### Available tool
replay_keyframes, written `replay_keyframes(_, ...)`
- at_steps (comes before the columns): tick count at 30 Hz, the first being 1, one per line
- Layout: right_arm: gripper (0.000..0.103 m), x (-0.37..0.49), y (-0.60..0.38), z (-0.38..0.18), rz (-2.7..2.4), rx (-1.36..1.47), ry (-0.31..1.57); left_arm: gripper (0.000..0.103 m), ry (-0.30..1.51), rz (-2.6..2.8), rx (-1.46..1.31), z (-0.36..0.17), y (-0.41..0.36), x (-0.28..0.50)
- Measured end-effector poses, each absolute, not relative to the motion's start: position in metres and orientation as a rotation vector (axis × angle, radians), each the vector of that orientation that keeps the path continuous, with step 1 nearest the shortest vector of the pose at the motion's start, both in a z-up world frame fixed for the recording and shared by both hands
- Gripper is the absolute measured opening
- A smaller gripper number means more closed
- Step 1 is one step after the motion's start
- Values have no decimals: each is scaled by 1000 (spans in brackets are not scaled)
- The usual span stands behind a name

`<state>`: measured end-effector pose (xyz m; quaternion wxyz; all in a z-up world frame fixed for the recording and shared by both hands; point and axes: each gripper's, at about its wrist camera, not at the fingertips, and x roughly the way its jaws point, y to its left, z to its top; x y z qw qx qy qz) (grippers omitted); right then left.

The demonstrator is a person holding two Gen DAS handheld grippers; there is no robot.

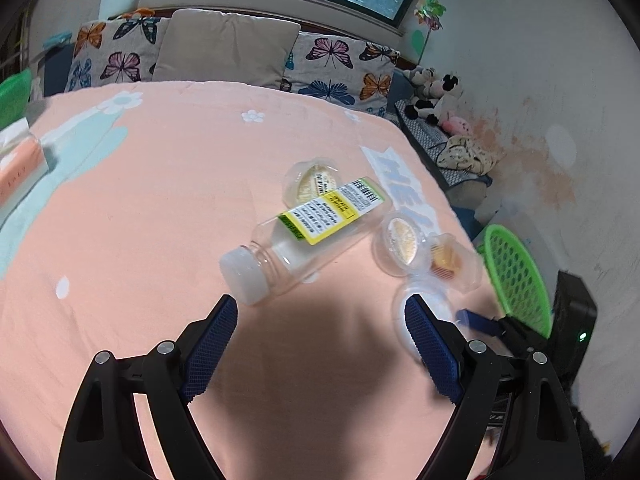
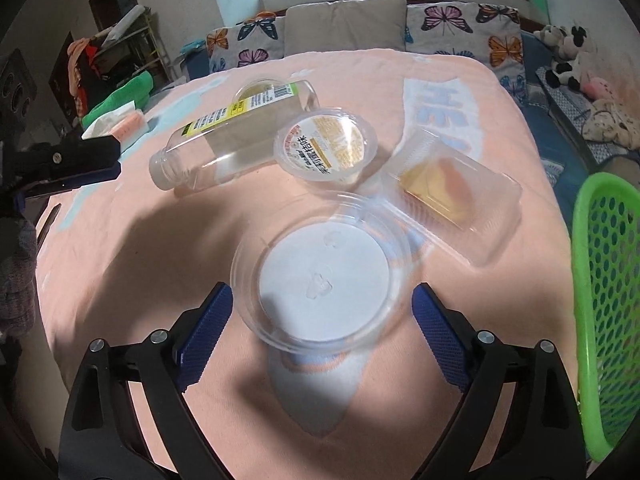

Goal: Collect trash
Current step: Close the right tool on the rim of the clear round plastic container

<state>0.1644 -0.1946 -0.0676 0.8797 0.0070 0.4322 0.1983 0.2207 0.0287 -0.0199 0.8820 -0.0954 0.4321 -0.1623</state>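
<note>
An empty clear plastic bottle (image 1: 304, 236) with a yellow label lies on the pink bed cover (image 1: 160, 220); it also shows in the right wrist view (image 2: 224, 136). Two round jelly cups (image 1: 400, 242) (image 1: 314, 180) lie beside it, one nearer cup (image 2: 326, 148) in the right wrist view. A clear clamshell box (image 2: 444, 196) and a shallow round clear lid (image 2: 324, 276) lie close by. My left gripper (image 1: 320, 320) is open just short of the bottle cap. My right gripper (image 2: 322, 308) is open with the round lid between its fingers.
A green mesh basket (image 2: 604, 300) stands at the bed's right edge, also in the left wrist view (image 1: 516, 276). Butterfly pillows (image 1: 332, 68) and a beige cushion line the far side. A tissue pack (image 1: 20, 160) lies at the left. Soft toys (image 1: 436, 96) sit by the wall.
</note>
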Motion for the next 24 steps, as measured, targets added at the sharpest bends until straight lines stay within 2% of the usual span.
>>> replay_keyframes(12, 93, 168, -194, -69, 399, -1, 901, 83, 880, -352, -12, -17, 20, 238)
replay_keyframes(15, 97, 167, -194, -70, 404, -2, 906, 83, 882, -350, -3, -17, 21, 241)
replay_keyframes(24, 97, 169, -190, -71, 393, -5, 905, 83, 881, -360, 11, -20, 22, 240)
